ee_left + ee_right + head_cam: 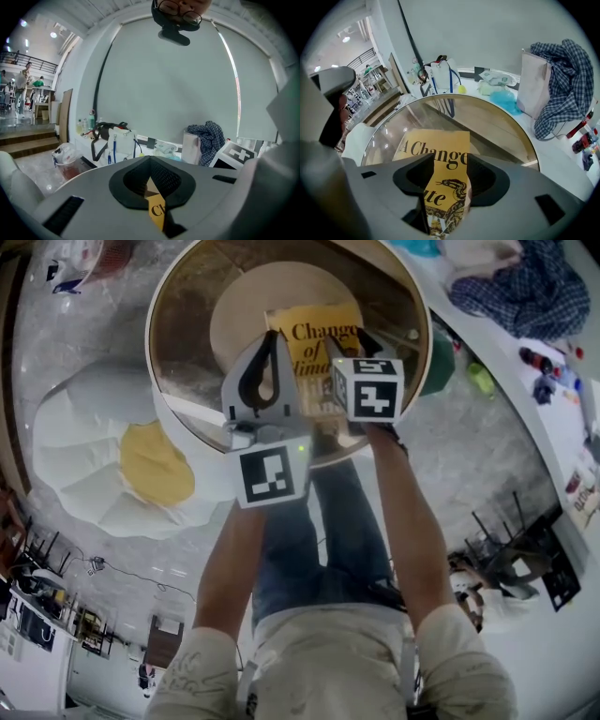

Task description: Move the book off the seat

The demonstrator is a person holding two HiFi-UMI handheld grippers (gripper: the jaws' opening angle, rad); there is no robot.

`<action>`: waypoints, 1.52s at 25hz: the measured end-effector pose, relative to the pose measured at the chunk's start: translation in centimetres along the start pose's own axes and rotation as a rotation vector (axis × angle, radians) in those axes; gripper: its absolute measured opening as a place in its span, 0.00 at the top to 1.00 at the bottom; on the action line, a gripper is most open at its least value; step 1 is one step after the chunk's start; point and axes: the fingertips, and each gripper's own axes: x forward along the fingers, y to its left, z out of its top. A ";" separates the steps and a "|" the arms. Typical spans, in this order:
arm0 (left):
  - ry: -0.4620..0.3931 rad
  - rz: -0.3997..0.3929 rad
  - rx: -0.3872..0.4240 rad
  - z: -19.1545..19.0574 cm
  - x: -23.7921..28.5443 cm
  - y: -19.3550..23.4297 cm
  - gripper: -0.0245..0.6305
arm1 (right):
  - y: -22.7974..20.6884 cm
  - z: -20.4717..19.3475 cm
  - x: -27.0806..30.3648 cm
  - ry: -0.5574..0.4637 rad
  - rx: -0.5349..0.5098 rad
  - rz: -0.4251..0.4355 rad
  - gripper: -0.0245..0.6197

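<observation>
Book: yellow paperback (314, 334) lying flat, cover up, on the round glass table (178, 282), well clear of the white flower-shaped cushion (84, 446) on the floor beside it.
Right gripper (347, 341): pointing steeply down over the book, fingers apart, cover showing between them, not clamped on it.
Left gripper (272, 341): beside the right, fingertips together, nothing held.

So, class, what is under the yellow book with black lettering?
A round, gold-rimmed glass top lies under the yellow book; through the glass a pale round base shows. The part directly beneath the book is hidden by it.
</observation>
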 end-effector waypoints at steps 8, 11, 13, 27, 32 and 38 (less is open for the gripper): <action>-0.002 -0.006 0.009 -0.3 -0.1 -0.4 0.96 | -0.3 -0.4 0.1 -0.010 0.035 -0.015 0.62; -0.004 -0.010 0.015 0.1 -0.6 -0.5 0.96 | -0.2 -0.2 -0.2 -0.014 0.041 -0.012 0.62; -0.006 -0.011 0.022 0.5 -1.0 -0.5 0.96 | -0.1 -0.1 -0.7 -0.018 0.039 -0.013 0.62; -0.081 0.039 0.035 8.5 -4.9 -0.7 0.96 | 2.8 6.9 -13.0 -0.276 0.021 0.019 0.88; -0.106 0.059 0.030 13.1 -7.7 -1.5 0.96 | 3.2 10.7 -21.0 -0.456 0.001 -0.002 0.93; -0.188 0.042 0.049 20.3 -11.3 -4.2 0.96 | 4.2 15.0 -31.7 -0.687 -0.101 -0.039 0.95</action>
